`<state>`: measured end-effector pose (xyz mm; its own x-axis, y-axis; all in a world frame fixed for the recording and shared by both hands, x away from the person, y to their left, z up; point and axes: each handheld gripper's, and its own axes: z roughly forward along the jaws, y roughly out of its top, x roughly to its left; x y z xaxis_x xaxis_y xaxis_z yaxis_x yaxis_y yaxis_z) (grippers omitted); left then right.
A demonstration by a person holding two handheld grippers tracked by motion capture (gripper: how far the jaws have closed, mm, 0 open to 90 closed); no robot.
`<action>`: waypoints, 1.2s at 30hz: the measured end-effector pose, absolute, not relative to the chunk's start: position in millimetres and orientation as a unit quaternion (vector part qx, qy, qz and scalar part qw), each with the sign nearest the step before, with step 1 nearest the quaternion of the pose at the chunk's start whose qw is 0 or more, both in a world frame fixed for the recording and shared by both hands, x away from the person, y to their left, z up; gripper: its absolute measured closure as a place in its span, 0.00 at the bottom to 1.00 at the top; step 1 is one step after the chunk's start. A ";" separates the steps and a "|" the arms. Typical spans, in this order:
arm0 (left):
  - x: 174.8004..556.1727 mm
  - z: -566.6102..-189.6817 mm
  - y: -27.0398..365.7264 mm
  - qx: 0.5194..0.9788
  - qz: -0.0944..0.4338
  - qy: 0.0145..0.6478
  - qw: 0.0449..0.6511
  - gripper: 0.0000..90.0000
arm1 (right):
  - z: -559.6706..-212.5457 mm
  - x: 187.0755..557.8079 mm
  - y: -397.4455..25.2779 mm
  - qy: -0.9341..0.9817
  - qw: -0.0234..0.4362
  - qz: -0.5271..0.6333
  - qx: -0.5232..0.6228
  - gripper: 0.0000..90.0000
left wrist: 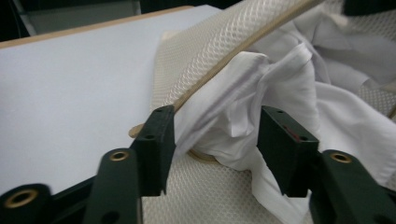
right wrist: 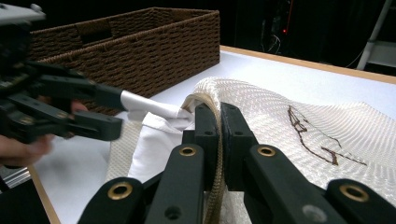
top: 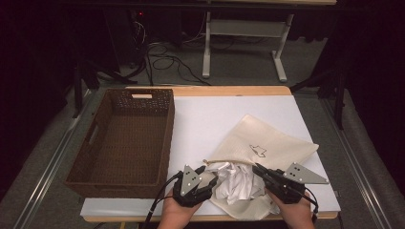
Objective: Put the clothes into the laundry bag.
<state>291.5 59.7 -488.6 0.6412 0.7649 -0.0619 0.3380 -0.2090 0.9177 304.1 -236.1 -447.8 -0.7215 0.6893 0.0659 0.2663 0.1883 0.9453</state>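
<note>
A cream mesh drawstring bag (top: 270, 138) with a small dark drawing lies on the white tabletop (top: 205, 119). Crumpled white cloth (top: 236, 180) spills from its mouth near the front edge. My left gripper (top: 212, 177) is at the cloth's left side. In the left gripper view its jaws stand apart, open (left wrist: 217, 147), with a fold of the white cloth (left wrist: 289, 88) between them, under the tan drawstring (left wrist: 243, 42). My right gripper (right wrist: 219, 128) is shut on the bag's rim (right wrist: 210, 100), lifting it a little. The left gripper (right wrist: 109, 112) also shows there, farther off.
A brown wicker basket (top: 95, 138) with nothing in it stands at the table's left, its near wall (right wrist: 154, 46) close behind the left gripper. Beyond the table's far edge are white stand legs (top: 206, 47) and cables on the floor.
</note>
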 end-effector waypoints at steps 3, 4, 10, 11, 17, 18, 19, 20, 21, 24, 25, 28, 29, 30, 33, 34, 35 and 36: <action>295.7 -492.2 56.7 0.748 0.224 0.365 0.508 0.67 | -448.2 304.1 -235.3 0.747 0.193 0.551 0.319 0.98; 296.8 -493.1 57.1 0.747 0.219 0.365 0.510 0.76 | -448.2 304.2 -235.1 0.747 0.193 0.551 0.319 0.98; 295.2 -495.2 48.5 0.755 0.213 0.353 0.510 0.95 | -448.7 304.9 -234.5 0.747 0.193 0.549 0.321 0.98; 295.1 -495.7 45.5 0.758 0.212 0.348 0.509 0.95 | -448.8 304.9 -234.4 0.747 0.192 0.549 0.323 0.98; 302.8 -503.6 23.7 0.767 0.206 0.342 0.502 0.95 | -448.6 304.7 -234.4 0.747 0.193 0.549 0.321 0.98; 305.9 -504.1 20.3 0.764 0.204 0.345 0.505 0.95 | -448.6 304.8 -234.4 0.748 0.193 0.549 0.320 0.98; 309.5 -504.6 16.4 0.764 0.203 0.346 0.506 0.95 | -448.7 304.9 -234.6 0.748 0.193 0.549 0.320 0.98; 313.2 -505.3 11.6 0.765 0.203 0.345 0.505 0.95 | -448.7 304.7 -234.7 0.747 0.191 0.549 0.322 0.98; 317.2 -506.0 6.8 0.766 0.205 0.344 0.503 0.94 | -448.6 305.0 -235.0 0.747 0.191 0.549 0.322 0.98; 332.8 -510.4 -3.6 0.766 0.208 0.352 0.496 0.89 | -448.8 305.7 -235.8 0.747 0.193 0.550 0.320 0.98; 335.9 -511.5 -4.2 0.765 0.203 0.357 0.497 0.84 | -448.8 306.0 -236.3 0.747 0.193 0.550 0.320 0.98; 336.4 -511.4 0.8 0.759 0.191 0.364 0.505 0.71 | -448.1 305.9 -237.9 0.746 0.192 0.550 0.322 0.98; 333.8 -510.7 4.1 0.761 0.190 0.363 0.503 0.67 | -448.1 305.9 -238.2 0.746 0.193 0.550 0.322 0.98; 330.7 -509.8 8.1 0.763 0.190 0.363 0.500 0.64 | -448.4 306.0 -238.4 0.746 0.191 0.552 0.321 0.98; 319.6 -506.9 22.4 0.765 0.180 0.367 0.497 0.60 | -449.2 306.5 -237.2 0.746 0.192 0.551 0.320 0.98; 315.7 -506.2 26.3 0.767 0.182 0.365 0.495 0.60 | -449.1 306.3 -236.7 0.747 0.192 0.551 0.320 0.98; 312.0 -505.2 30.0 0.769 0.186 0.365 0.491 0.59 | -448.9 305.9 -236.2 0.747 0.193 0.550 0.319 0.98; 308.2 -504.3 33.4 0.769 0.190 0.365 0.490 0.57 | -448.6 305.5 -236.0 0.749 0.194 0.548 0.319 0.98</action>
<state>308.2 33.4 -504.3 0.6614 0.7472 -0.0647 0.3741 -0.2539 0.8920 305.5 -236.0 -448.6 -0.7209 0.6905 0.0593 0.2658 0.1964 0.9438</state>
